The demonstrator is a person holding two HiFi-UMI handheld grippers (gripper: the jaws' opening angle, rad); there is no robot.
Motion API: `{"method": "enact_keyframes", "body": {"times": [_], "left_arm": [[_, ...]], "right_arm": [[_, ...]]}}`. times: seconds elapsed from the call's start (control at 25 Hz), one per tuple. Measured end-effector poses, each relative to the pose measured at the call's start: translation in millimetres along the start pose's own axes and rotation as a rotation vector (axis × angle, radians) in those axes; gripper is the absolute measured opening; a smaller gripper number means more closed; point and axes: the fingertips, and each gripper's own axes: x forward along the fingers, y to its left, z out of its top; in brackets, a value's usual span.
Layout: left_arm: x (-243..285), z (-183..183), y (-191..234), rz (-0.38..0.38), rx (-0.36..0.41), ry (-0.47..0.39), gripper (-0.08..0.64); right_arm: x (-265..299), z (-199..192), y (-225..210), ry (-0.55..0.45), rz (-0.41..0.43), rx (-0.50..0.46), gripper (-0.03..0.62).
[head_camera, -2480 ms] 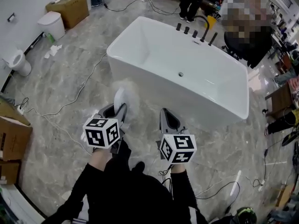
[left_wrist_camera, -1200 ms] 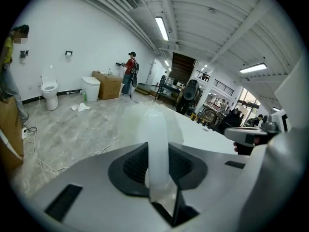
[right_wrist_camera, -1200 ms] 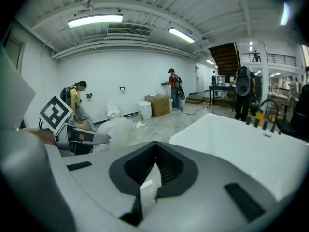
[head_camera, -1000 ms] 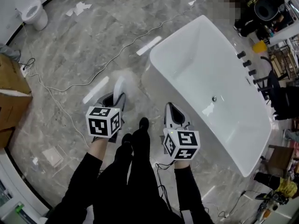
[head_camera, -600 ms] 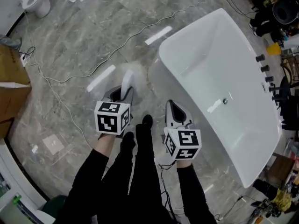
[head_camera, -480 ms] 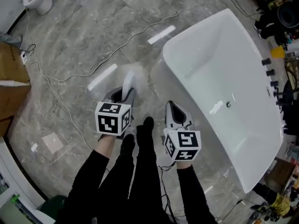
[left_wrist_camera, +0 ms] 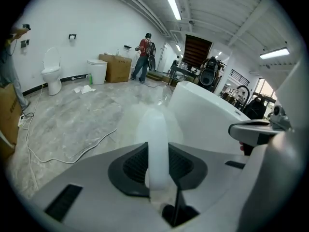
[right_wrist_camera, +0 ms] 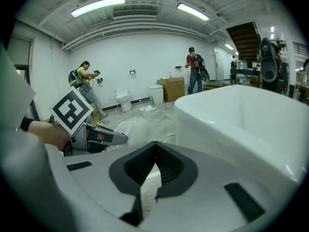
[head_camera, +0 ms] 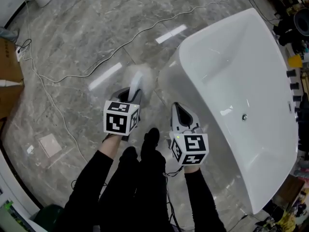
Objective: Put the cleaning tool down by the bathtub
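Cleaning tool (left_wrist_camera: pixel 157 149): white handle clamped in left claw (head_camera: pixel 132 95), pale head ahead of the tips, bathtub (head_camera: pixel 227 71) just right. Right claw (head_camera: pixel 177 114) closed, empty. Risk: let go too high, tool likely topples away from the tub.

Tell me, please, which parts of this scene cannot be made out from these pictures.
- Cleaning tool: its working end is a pale blur in the head view; the left hand-held gripper covers part of its handle.
- Bathtub: its far end runs past the right gripper view's edge.
- Taps: cut off at the head view's right edge.
- Floor under the person's legs: hidden by them, head view.
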Motion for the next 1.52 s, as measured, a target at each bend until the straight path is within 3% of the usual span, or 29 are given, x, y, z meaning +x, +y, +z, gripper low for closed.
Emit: {"method": "enact_keyframes", "body": {"times": [0.32, 0.72, 1.52], "left_arm": [[77.8, -50.1, 32.4, 0.029, -0.028, 0.015, 0.093], [161.3, -112.8, 65.1, 0.075, -0.066, 0.058, 0.094], [255.7, -198.6, 123.3, 0.108, -0.104, 0.139, 0.092]], "right_arm": [[65.1, -51.1, -21.9, -0.010, 0.057, -0.008, 0.000], [129.8, -104.0, -29.8, -0.037, 0.179, -0.094, 0.000], [200.9, -172.4, -29.2, -0.059, 0.266, -0.183, 0.000]]}}
